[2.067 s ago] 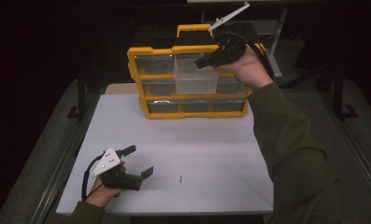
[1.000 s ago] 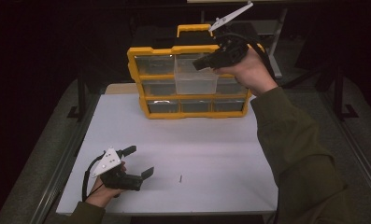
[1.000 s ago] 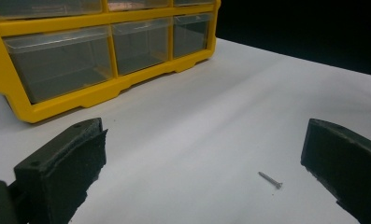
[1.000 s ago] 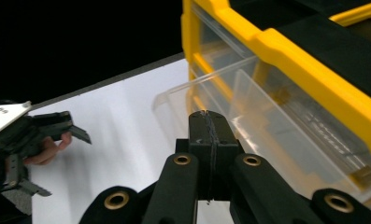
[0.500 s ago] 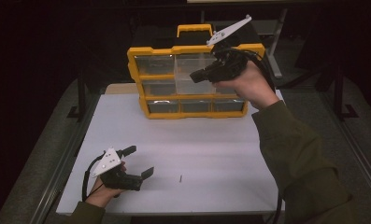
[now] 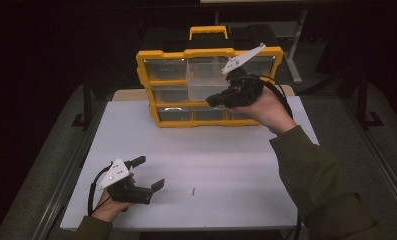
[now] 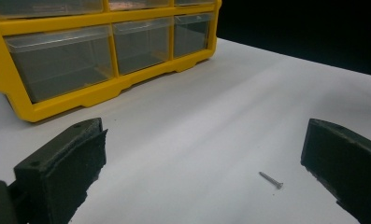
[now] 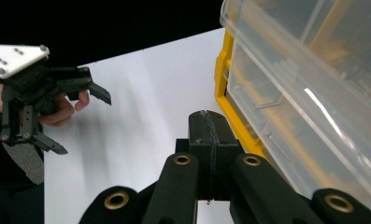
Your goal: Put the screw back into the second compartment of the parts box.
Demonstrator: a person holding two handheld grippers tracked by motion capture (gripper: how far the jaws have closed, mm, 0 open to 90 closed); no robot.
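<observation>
A yellow drawer cabinet (image 6: 208, 52) stands at the table's far side, with one clear drawer (image 6: 203, 82) pulled partly out of its middle. My right gripper (image 6: 210, 101) hangs shut just in front of that drawer; in the right gripper view its jaws (image 8: 206, 116) are pressed together with nothing seen between them. The drawer (image 8: 314, 88) beside them holds thin screws (image 8: 268, 105). My left gripper (image 6: 150, 172) rests open on the table near the front left. A single small screw (image 6: 193, 190) lies to its right, and in the left gripper view this screw (image 7: 271, 179) lies between the wide-apart jaws.
The white table (image 6: 236, 150) has a dark surround and a drop at each edge. The cabinet's lower drawers (image 7: 141, 44) are shut. My left gripper (image 8: 82, 123) and its hand appear far off in the right gripper view.
My right gripper has come down and leftward from the cabinet's top right corner to the front of the pulled-out drawer. The left gripper and the screw have not moved.
</observation>
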